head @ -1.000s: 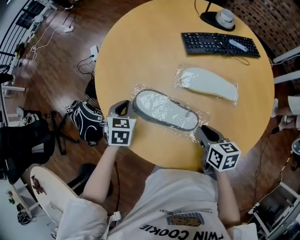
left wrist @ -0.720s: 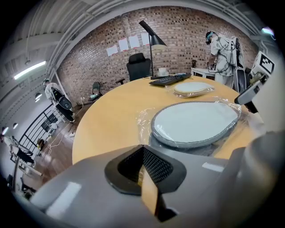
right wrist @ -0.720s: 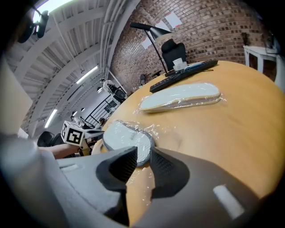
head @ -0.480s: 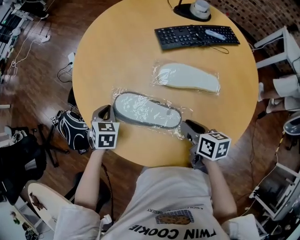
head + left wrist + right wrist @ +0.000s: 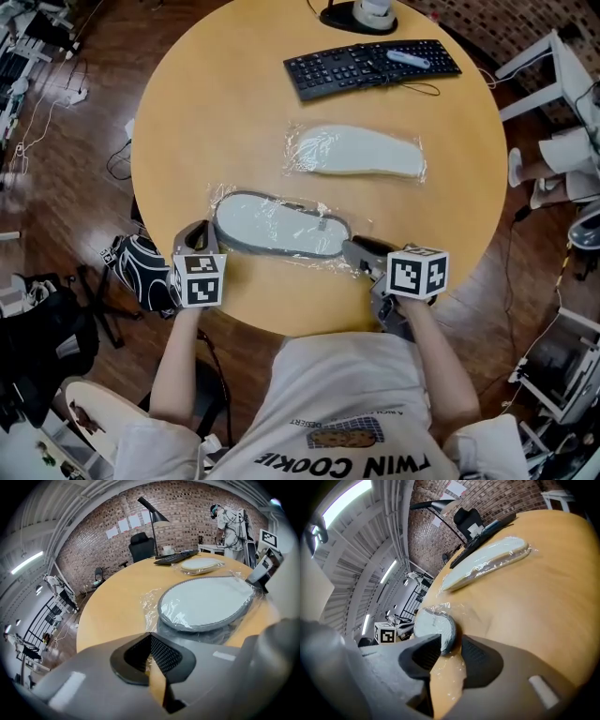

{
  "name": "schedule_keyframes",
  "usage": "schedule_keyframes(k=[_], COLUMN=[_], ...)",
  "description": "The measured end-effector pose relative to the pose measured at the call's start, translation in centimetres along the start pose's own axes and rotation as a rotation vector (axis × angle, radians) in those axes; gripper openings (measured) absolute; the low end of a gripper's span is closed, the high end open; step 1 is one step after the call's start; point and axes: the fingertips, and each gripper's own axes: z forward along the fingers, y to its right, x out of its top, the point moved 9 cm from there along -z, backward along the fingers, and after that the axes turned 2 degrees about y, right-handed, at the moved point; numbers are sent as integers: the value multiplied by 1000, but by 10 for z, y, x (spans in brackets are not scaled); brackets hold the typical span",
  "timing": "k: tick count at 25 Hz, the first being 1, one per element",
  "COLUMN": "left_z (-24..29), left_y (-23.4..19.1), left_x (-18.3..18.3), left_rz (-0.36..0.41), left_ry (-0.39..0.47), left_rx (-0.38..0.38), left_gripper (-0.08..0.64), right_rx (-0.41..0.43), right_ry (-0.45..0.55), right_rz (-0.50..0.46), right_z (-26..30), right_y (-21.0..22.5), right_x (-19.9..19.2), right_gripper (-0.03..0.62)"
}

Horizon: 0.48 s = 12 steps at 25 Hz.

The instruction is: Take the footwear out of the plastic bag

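Observation:
A grey-rimmed slipper (image 5: 279, 225) lies sole-up inside a clear plastic bag (image 5: 221, 196) near the table's front edge. My left gripper (image 5: 203, 233) is at its left end. In the left gripper view that gripper (image 5: 151, 641) has its tips together on the bag's film, with the slipper (image 5: 206, 603) just beyond. My right gripper (image 5: 355, 249) is at the other end, and its jaws are opening. In the right gripper view, the slipper's (image 5: 436, 626) wrapped end sits between the spread pads of that gripper (image 5: 449, 656), which do not press on it.
A second, white slipper in its own bag (image 5: 358, 152) lies farther back on the round wooden table (image 5: 225, 103). Behind it are a black keyboard (image 5: 370, 66) and a lamp base (image 5: 359, 15). A black bag (image 5: 141, 270) sits on the floor at the left.
The right gripper's jaws have spread apart around the slipper's end. Both grippers stay at the two ends of the near bag, and the head view has shifted.

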Motion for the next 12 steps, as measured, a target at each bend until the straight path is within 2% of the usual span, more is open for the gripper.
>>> schedule_keyframes(k=[3, 7, 12], left_z=[0, 0, 1], left_y=[0, -1, -2], left_x=[0, -1, -1], left_rz=[0, -1, -3], left_ry=[-2, -5, 0], left_rx=[-4, -10, -13], left_gripper=[3, 3, 3], right_rx=[-1, -33, -20], right_ry=[-30, -91, -132], right_rz=[-2, -68, -111], right_z=[3, 5, 5], right_y=[0, -2, 0], right_x=[2, 6, 10], right_gripper=[124, 124, 126])
